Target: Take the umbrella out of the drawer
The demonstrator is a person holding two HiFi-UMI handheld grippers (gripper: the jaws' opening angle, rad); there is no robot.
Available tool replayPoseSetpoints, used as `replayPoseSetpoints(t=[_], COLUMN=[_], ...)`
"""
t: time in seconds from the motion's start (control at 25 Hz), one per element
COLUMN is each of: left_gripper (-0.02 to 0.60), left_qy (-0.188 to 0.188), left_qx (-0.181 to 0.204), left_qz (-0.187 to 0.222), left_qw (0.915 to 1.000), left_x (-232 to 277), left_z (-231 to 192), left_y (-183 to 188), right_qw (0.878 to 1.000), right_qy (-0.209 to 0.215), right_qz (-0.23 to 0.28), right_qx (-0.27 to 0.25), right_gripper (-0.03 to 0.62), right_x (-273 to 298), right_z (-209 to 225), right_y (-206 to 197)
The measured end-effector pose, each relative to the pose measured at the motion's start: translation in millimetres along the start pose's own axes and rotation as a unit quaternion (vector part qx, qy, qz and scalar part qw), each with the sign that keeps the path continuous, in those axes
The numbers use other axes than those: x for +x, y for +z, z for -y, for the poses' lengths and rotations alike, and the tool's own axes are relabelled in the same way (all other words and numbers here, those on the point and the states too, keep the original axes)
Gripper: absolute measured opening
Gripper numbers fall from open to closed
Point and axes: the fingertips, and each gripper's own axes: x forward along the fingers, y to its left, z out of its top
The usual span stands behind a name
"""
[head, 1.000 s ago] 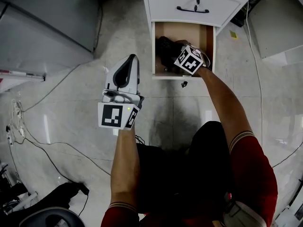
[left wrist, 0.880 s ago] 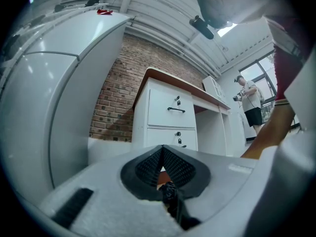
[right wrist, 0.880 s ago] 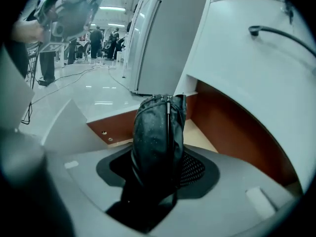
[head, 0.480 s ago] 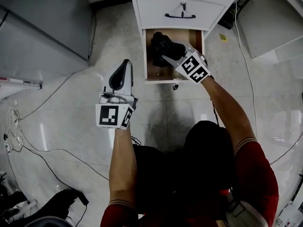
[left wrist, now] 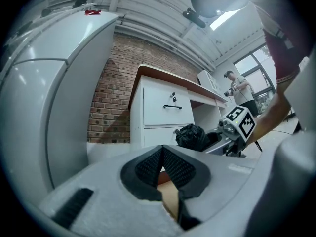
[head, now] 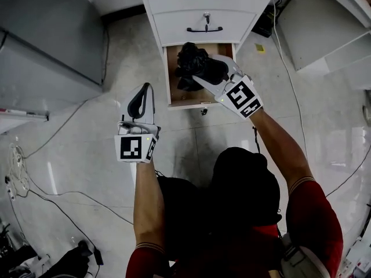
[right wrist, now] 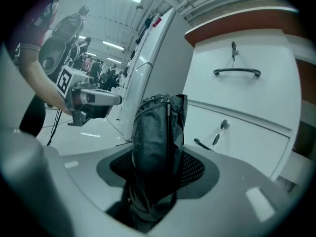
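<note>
A black folded umbrella (head: 191,64) hangs above the open bottom drawer (head: 170,91) of a white cabinet, clear of its wooden inside. My right gripper (head: 204,77) is shut on it. In the right gripper view the umbrella (right wrist: 158,142) fills the gap between the pads and sticks out ahead of them. My left gripper (head: 145,88) is held over the floor, left of the drawer, shut with nothing in it. In the left gripper view its pads (left wrist: 148,164) meet at the tip, and the umbrella (left wrist: 191,136) shows beyond them.
Two closed white drawers with black handles (head: 204,29) sit above the open one. A large grey cabinet (head: 46,33) stands at the left. Cables (head: 35,178) trail over the tiled floor. White furniture (head: 336,33) stands at the right. People stand far off (left wrist: 238,85).
My right gripper has risen with the umbrella, from inside the drawer to above it. The left gripper has stayed about where it was.
</note>
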Motion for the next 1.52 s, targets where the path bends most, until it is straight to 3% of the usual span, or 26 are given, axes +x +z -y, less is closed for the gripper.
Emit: replayPoseSetpoints(t=[0.2, 0.52, 0.76, 1.16, 1.52], left_gripper=[0.005, 0.005, 0.005, 0.005, 0.005], left_qy=[-0.013, -0.026, -0.036, -0.059, -0.086], left_qx=[0.005, 0.007, -0.009, -0.004, 0.004], left_qz=[0.002, 0.000, 0.000, 0.009, 0.016], left_qw=[0.9999, 0.9996, 0.9993, 0.9982, 0.9961], left_x=[-7, -28, -49, -79, -96], left_z=[3, 11, 35, 65, 93], left_y=[41, 149, 259, 467, 597], right_qw=[0.999, 0.992, 0.987, 0.981, 0.974], right_qy=[-0.004, 0.018, 0.026, 0.014, -0.003], right_qz=[0.043, 0.081, 0.086, 0.113, 0.137], right_qx=[0.033, 0.095, 0.132, 0.159, 0.180], right_gripper=[0.242, 0.242, 0.242, 0.242, 0.242], right_x=[-33, -90, -149, -257, -336], right_z=[2, -8, -8, 11, 27], right_y=[53, 157, 253, 443, 557])
